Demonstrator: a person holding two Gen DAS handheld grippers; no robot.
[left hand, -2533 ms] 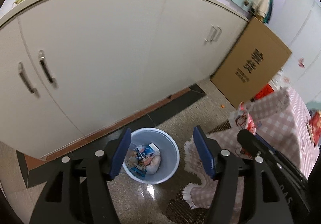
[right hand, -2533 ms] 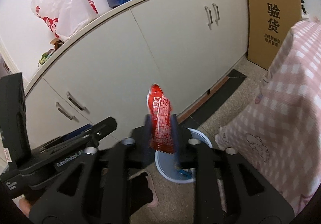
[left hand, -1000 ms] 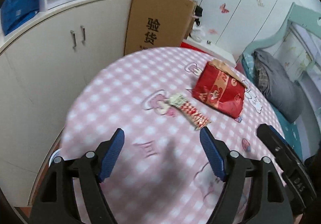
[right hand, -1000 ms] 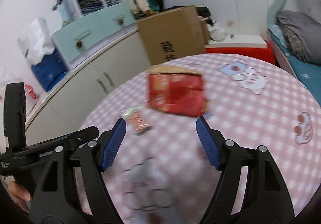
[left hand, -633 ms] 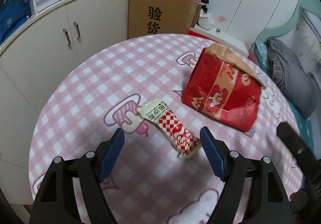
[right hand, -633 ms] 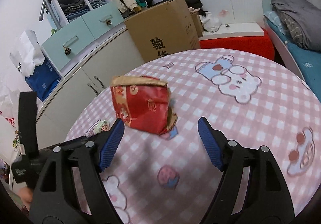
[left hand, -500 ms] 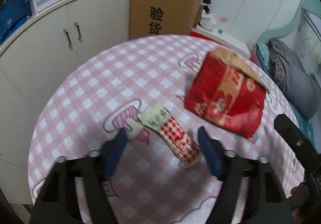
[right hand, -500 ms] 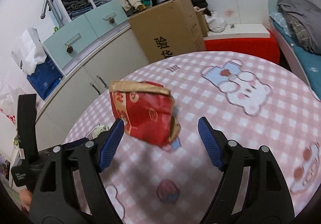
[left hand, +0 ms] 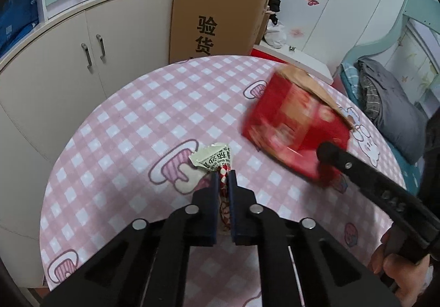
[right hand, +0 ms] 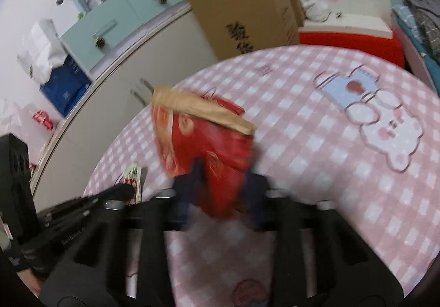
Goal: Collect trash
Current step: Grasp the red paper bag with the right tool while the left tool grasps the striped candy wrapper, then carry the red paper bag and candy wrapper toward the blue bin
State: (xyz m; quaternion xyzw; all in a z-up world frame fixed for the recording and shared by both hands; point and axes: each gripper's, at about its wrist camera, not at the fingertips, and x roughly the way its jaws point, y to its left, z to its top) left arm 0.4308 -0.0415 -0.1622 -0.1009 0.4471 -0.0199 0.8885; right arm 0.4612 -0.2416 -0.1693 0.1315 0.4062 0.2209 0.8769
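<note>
Over a round table (left hand: 154, 103) in pink checked cloth, the left gripper (left hand: 223, 180) is clenched on a red-and-white snack wrapper (left hand: 217, 158), whose crumpled end fans out just ahead of the fingertips. To its right, the right gripper (right hand: 221, 183) has its fingers pressed against both sides of a red snack bag (right hand: 209, 153) with a tan torn top, the bag rising directly in front of it. A cardboard box (left hand: 217, 21) stands beyond the table, against white cabinets (left hand: 90, 59).
</note>
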